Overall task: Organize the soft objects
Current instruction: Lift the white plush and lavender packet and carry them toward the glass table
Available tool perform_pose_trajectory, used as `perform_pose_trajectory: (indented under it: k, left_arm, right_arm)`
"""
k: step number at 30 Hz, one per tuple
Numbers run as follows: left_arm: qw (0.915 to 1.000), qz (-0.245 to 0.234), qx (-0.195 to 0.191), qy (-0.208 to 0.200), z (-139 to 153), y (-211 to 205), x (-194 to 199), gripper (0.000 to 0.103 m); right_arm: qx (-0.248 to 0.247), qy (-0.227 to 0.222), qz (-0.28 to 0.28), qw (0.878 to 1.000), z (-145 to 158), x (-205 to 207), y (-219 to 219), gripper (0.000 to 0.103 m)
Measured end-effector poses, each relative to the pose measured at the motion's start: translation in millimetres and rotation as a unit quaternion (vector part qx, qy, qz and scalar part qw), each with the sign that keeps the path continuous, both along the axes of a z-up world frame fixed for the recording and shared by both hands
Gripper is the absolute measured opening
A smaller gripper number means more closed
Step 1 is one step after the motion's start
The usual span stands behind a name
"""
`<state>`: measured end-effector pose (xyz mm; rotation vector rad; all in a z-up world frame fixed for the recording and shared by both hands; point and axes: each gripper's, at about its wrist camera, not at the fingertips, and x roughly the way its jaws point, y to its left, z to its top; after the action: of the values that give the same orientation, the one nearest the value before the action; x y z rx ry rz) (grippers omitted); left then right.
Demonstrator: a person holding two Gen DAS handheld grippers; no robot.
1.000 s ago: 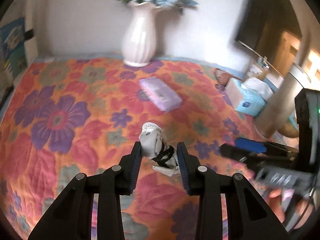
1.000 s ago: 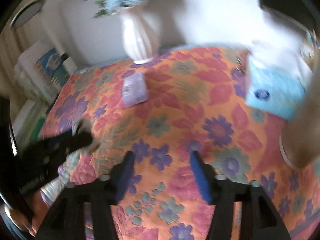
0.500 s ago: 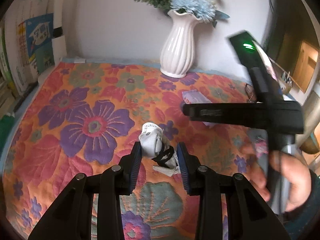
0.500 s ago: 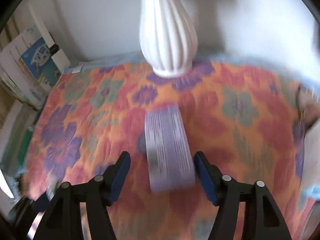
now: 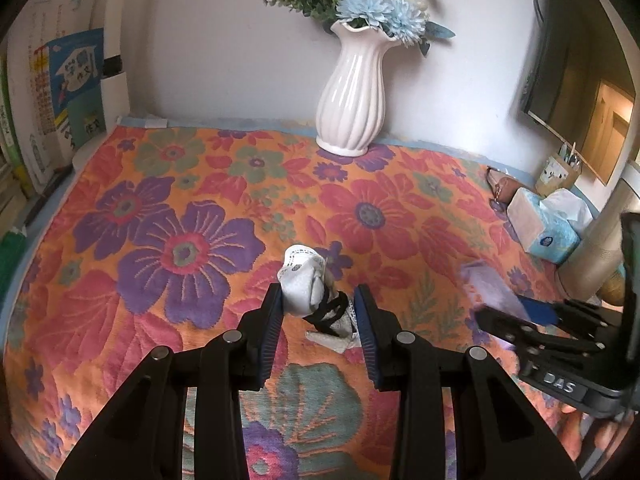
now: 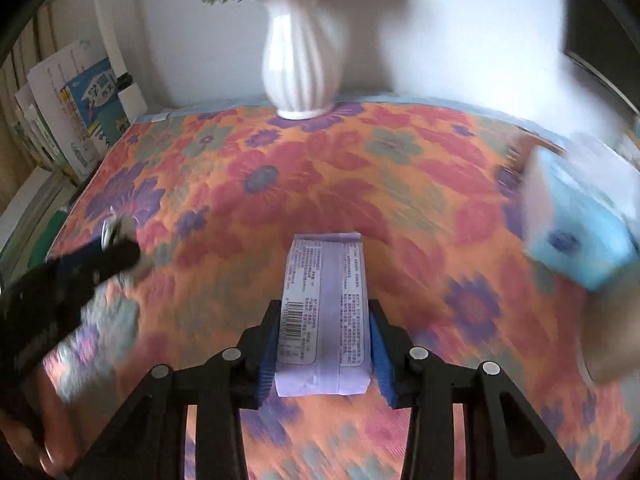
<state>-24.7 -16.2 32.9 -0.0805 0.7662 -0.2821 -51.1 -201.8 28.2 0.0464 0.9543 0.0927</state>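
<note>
Gripping two things at once, I have my left gripper (image 5: pixel 319 312) holding a bundled white sock (image 5: pixel 303 282) wrapped with a black band, lifted above the flowered bedspread (image 5: pixel 188 216); only the left pad clearly presses the bundle, while the right pad meets its lacy edge. My right gripper (image 6: pixel 323 336) is closing its jaws on a lilac tissue pack (image 6: pixel 323 312), which sits lengthwise between the blue pads, its near end between them and its far end jutting forward over the cover. The pads look to be touching both long sides of the pack. I judge the risks to be these: the pack is slick film and soft inside, so too light a squeeze could let it slide out nose-first, and too hard a one could buckle it. The sock could slip free if the bundle loosens, since my hold on it is off-centre. Both hands work close together, so a careless swing could knock them into each other, or into the blue tissue box (image 6: pixel 580 240) at the right or the white vase (image 5: pixel 352 96) at the back.
</note>
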Motion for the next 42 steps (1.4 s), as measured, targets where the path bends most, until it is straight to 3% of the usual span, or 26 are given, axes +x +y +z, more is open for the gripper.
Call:
perform_pose_trajectory:
  k: [1,3,4,7,9,11,18,22,23,26,27,30,34,38,42]
  left_arm:
    - [1.0000,-0.001,0.002,0.001,-0.4,-0.5,0.1,0.033]
    - [1.0000,-0.001,0.002,0.000,-0.5,-0.5,-0.4,0.033]
    - [1.0000,0.000,0.001,-0.001,-0.8,-0.3,-0.4,0.033]
    - [1.0000,0.000,-0.004,0.001,-1.1,0.5,0.3,0.033]
    - [1.0000,-0.001,-0.010,0.002,-1.2,1.3,0.6,0.033]
    - [0.9999,-0.003,-0.014,0.002,-1.2,2.6,0.9,0.034]
    - [0.9999,-0.007,-0.013,-0.001,-1.5,1.9,-0.4,0.034]
    - [0.9999,-0.009,-0.011,-0.001,-2.3,1.0,-0.7,0.034]
    - [0.9999,-0.009,-0.011,-0.001,-2.6,0.6,-0.8,0.034]
    - [0.9999,-0.011,-0.004,0.001,-3.8,-1.5,-0.5,0.034]
    - [0.9999,-0.012,-0.001,0.002,-4.2,-2.4,-0.2,0.033]
    - [0.9995,-0.030,-0.001,0.004,-2.9,-7.0,-5.8,0.033]
    - [0.9964,-0.077,-0.035,0.008,-0.9,-19.7,-32.9,0.033]
    - [0.9904,-0.129,-0.049,0.000,9.3,-52.5,-64.8,0.033]
    - [0.9821,-0.179,-0.058,-0.007,24.7,-94.6,-86.1,0.033]
  right_arm:
    - [0.004,-0.001,-0.003,1.000,-0.2,-4.0,-4.5,0.041]
    - [0.036,0.001,-0.001,0.999,0.2,-5.1,-10.8,0.056]
    - [0.044,0.000,-0.001,0.999,0.1,-4.1,-12.2,0.059]
    - [0.038,0.001,0.004,0.999,-0.4,-3.0,-10.1,0.066]
    - [0.038,0.000,0.009,0.999,0.3,-4.7,-8.1,0.081]
    - [0.039,-0.005,0.001,0.999,1.6,-5.5,-8.6,0.089]
    - [0.093,0.000,-0.023,0.995,-0.8,-2.0,-26.4,0.091]
    - [0.066,0.003,-0.022,0.998,-2.2,1.7,-18.1,0.092]
    - [0.049,0.003,-0.022,0.999,-2.4,2.8,-13.4,0.091]
    - [0.007,-0.004,-0.017,1.000,-2.3,3.4,-3.3,0.047]
    - [-0.002,-0.007,-0.016,1.000,-1.8,2.6,-0.9,0.039]
    - [0.006,-0.018,-0.012,1.000,2.3,-4.2,-3.2,0.038]
    - [0.031,-0.023,-0.015,0.999,9.7,-31.0,-15.4,0.038]
    - [0.016,-0.023,-0.011,1.000,13.4,-74.8,-32.5,0.038]
    - [0.015,-0.031,-0.038,0.999,25.9,-117.1,-76.0,0.038]
